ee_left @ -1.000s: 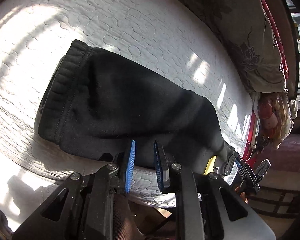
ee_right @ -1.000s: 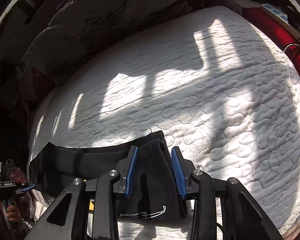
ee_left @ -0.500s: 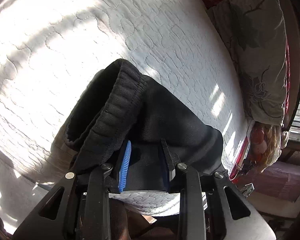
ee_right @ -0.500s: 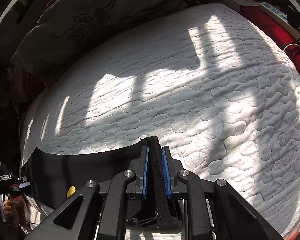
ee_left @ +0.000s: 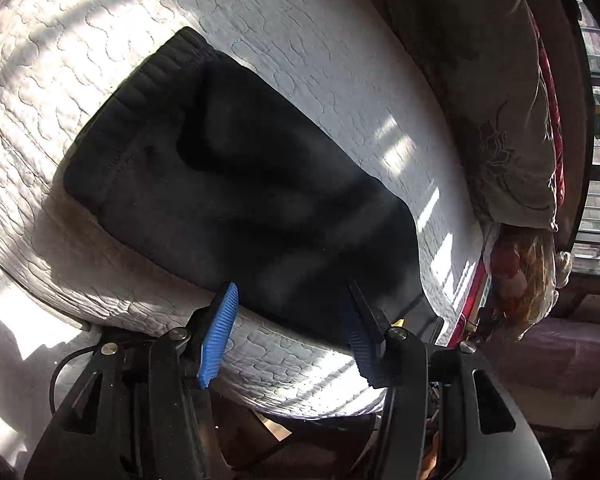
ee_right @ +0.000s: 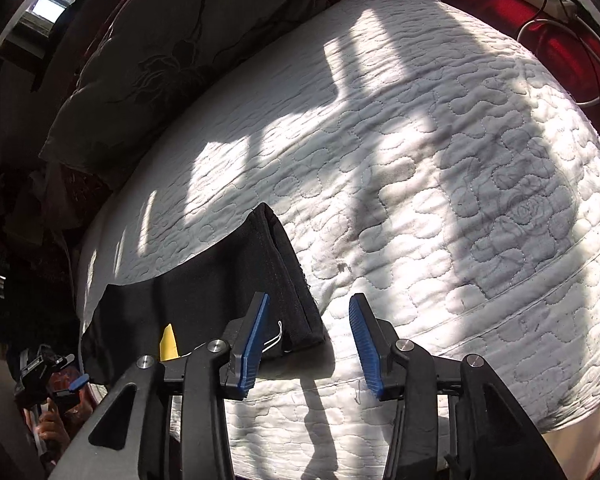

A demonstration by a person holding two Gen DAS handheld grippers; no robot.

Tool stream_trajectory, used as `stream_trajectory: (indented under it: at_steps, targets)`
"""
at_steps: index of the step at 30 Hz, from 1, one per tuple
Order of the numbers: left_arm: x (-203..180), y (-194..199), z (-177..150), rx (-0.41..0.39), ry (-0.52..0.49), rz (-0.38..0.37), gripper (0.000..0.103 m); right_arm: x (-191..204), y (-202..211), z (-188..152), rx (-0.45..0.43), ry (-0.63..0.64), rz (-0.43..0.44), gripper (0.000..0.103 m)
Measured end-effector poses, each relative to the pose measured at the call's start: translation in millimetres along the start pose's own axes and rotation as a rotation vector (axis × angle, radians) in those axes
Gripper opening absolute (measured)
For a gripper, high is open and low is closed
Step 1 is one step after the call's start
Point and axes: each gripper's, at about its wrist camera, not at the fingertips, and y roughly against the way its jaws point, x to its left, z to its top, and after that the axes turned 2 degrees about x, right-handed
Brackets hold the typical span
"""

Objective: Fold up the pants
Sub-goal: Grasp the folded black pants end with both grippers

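Black pants [ee_left: 240, 200] lie folded lengthwise along the near edge of a white quilted mattress [ee_left: 260, 40], ribbed waistband [ee_left: 140, 92] toward the upper left. My left gripper [ee_left: 288, 300] hovers at the pants' near edge, its jaws opening, blue pads apart with nothing pressed between them. In the right wrist view the leg hems [ee_right: 288, 280] of the pants [ee_right: 204, 288] rest flat near the mattress [ee_right: 420, 160] edge. My right gripper [ee_right: 312, 308] is just in front of the hems, jaws opening, cloth free of its pads. A yellow tag [ee_right: 168, 340] shows at the pants' edge.
A large grey floral pillow [ee_left: 480, 100] lies along the far side of the bed; it also shows as the pillow [ee_right: 172, 52] in the right view. A red surface with a power strip and white cable [ee_right: 560, 8] borders the mattress. The other hand-held gripper [ee_right: 48, 368] appears at lower left.
Both grippers were closed on the pants half a second ago and have let go, jaws spreading. The lifted waistband and hems now lie flat on the mattress.
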Motion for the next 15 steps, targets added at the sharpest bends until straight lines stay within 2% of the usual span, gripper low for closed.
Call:
stream_trajectory:
  at_steps: [4, 7, 15]
  targets:
    - [-69, -65, -52, 0.159, -0.149, 0.026, 0.051, -10, 1, 4, 0.01, -0.034, 0.046, 0.044]
    - [-112, -102, -82, 0.228, -0.217, 0.042, 0.051, -17, 0, 9, 0.02, -0.043, 0.077, 0.046]
    - [-165, -151, -124, 0.292, -0.172, 0.02, 0.051, -22, -18, 36, 0.046, -0.005, 0.211, 0.047]
